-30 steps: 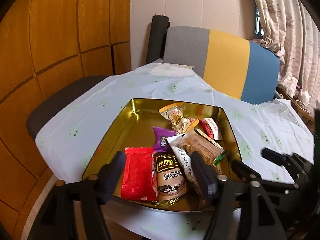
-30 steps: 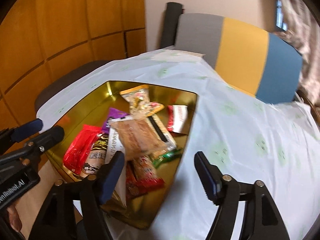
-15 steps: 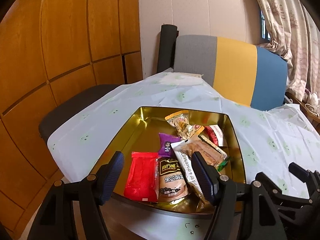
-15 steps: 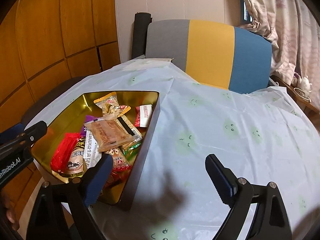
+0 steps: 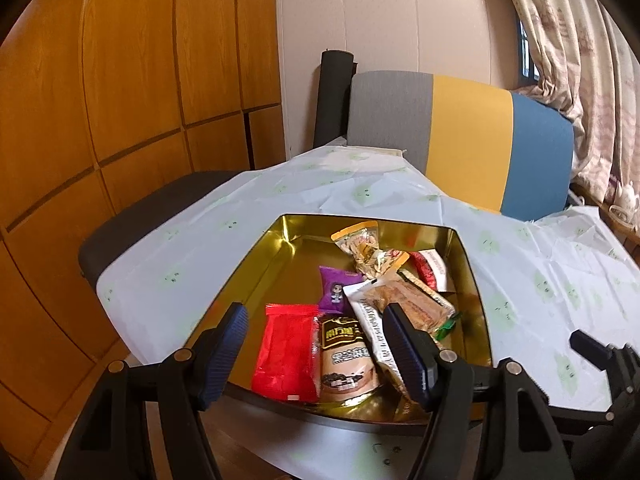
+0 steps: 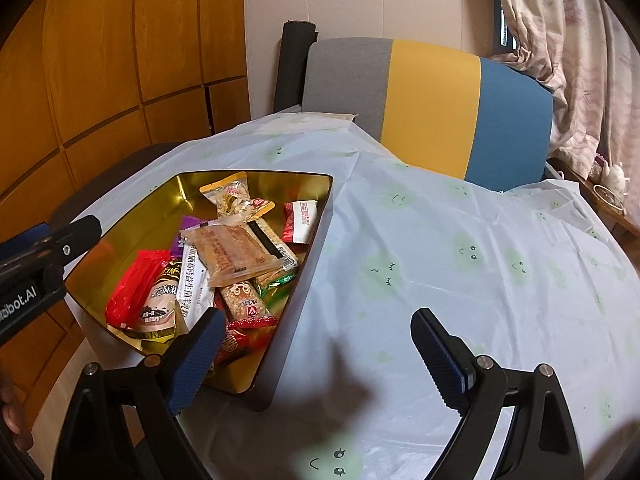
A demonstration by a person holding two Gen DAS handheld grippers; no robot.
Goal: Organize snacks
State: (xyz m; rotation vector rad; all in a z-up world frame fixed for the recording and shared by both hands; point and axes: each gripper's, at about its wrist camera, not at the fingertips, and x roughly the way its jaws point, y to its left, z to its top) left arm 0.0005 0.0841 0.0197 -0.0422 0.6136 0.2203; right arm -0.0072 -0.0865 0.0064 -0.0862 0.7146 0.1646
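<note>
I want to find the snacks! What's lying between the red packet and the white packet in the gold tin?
In the left wrist view, a brown packet lies between the red packet and white packet.

From my remote station I see orange wood panelling (image 5: 132,80) on the left and a pale wall (image 5: 384,20) behind. A table under a light cloth (image 6: 460,264) with green smiley faces fills the foreground. Behind it stands a chair back (image 5: 460,136) in grey, yellow and blue bands, beside a dark roll (image 5: 332,96). A dark seat (image 5: 160,208) lies at left. Patterned curtains (image 5: 580,80) cover a window (image 6: 505,32) at right; a white teapot (image 6: 614,174) rests on a low stand below.
</note>
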